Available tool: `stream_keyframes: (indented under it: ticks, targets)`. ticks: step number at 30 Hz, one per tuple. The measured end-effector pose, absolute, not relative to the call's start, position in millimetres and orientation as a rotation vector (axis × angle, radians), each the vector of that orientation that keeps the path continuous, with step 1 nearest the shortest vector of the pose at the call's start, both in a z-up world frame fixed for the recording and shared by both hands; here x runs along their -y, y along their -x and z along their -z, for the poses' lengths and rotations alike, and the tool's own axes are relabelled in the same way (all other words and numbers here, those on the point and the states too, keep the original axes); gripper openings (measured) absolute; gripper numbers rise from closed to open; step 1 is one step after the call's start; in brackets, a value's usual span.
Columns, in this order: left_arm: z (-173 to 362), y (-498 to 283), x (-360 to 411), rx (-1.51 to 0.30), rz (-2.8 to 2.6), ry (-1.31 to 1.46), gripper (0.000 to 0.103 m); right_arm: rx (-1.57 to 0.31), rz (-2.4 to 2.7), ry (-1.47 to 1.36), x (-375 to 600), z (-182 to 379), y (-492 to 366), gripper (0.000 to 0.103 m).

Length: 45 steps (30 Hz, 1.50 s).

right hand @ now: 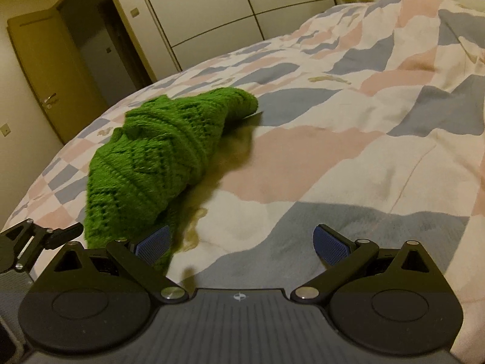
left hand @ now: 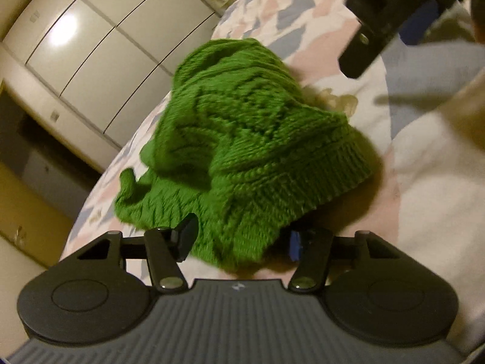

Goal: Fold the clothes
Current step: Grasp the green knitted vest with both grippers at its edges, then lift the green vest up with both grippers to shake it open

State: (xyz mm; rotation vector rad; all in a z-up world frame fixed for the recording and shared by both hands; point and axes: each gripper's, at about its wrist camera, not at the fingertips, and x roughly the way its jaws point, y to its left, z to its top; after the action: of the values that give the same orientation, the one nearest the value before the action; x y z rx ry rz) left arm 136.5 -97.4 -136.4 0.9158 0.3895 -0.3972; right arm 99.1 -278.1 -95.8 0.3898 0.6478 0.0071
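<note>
Left gripper (left hand: 239,242) straddles green sweater (left hand: 248,151); right gripper (right hand: 242,242) spread

Patchwork quilt (right hand: 348,139), white wardrobe (right hand: 212,9), open door (right hand: 45,69)

Home bedroom. Bed with a patchwork duvet (right hand: 348,139) in pink, grey-blue and white fills most of both views. Cream built-in wardrobe (right hand: 230,9) with flat panel doors along the wall, wooden room door (right hand: 45,69) with lever handle standing open, warm indoor lighting reflected off the wardrobe front.
</note>
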Motion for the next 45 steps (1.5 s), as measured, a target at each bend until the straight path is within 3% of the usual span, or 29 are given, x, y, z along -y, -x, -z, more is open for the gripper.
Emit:
stream_keyframes:
  ticks: [2,5,8,16,27,30,37,41,45]
  targets:
    - [140,-139,99,-0.383,0.423,-0.922,0.026,-0.649,-0.002,-0.394,280,98,-103,0.103]
    - [135,-139,97,-0.354,0.438,-0.902,0.014,-0.65,0.002,-0.395,282,101,-108,0.103]
    - [103,-137,84,-0.321,0.454,-0.803,0.01,-0.645,0.005,-0.396,283,100,-109,0.102]
    - [-12,-118,38,-0.217,0.473,-0.479,0.008,-0.615,-0.01,-0.429,287,88,-96,0.07]
    - [-169,-69,-6,-0.102,0.491,-0.308,0.005,-0.522,-0.131,-0.355,270,58,-61,0.066]
    - [-173,-78,-18,-0.131,0.432,-0.298,0.006,-0.519,-0.18,-0.255,249,62,-55,0.071]
    - [-147,-92,-50,-0.207,0.363,-0.242,0.006,-0.508,-0.347,0.113,181,81,-47,0.071]
    - [-134,-100,-70,-0.244,0.329,-0.219,0.006,-0.438,-0.372,0.459,140,104,-41,0.081]
    - [-125,-104,-78,-0.258,0.307,-0.223,0.006,-0.37,-0.352,0.586,122,119,-47,0.076]
